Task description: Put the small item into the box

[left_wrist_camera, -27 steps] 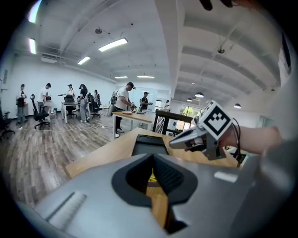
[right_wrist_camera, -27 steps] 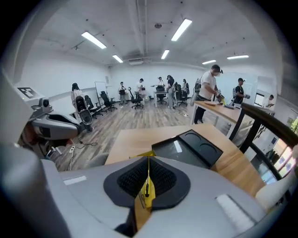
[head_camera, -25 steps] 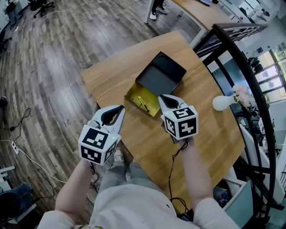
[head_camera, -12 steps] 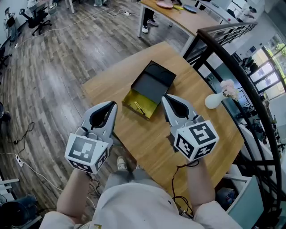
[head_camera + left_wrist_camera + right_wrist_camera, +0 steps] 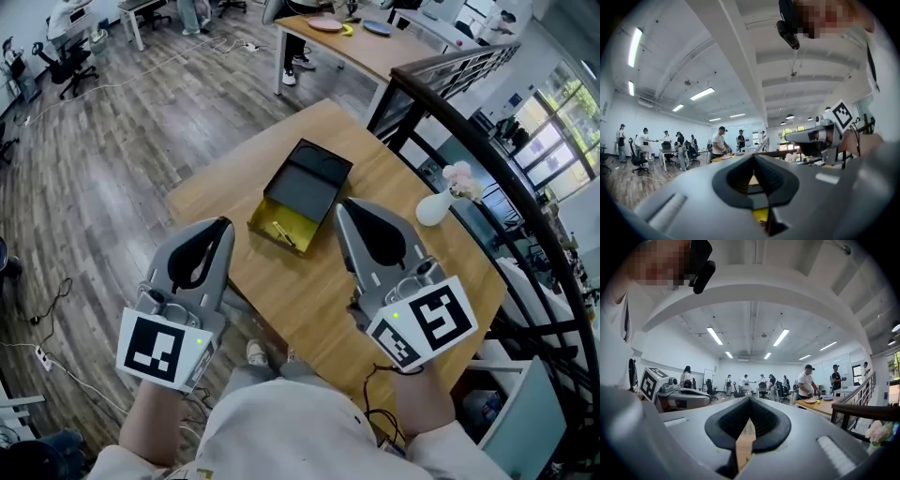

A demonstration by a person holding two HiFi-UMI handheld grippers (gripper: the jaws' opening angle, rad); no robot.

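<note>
1. My left gripper [image 5: 221, 225] has its jaws together with nothing between them. It hangs over the near left edge of the table [image 5: 309, 292].
2. My right gripper [image 5: 341, 206] is likewise closed and empty, and is held above the table just right of the box [image 5: 307, 180].
3. The box lies open between and beyond the two tips, its black half farther away and its yellow half nearer.
4. The item [image 5: 280, 232], thin and gold, lies inside the yellow half, apart from both grippers.
5. A white vase [image 5: 433, 208] with flowers stands at the table's right edge.
</note>
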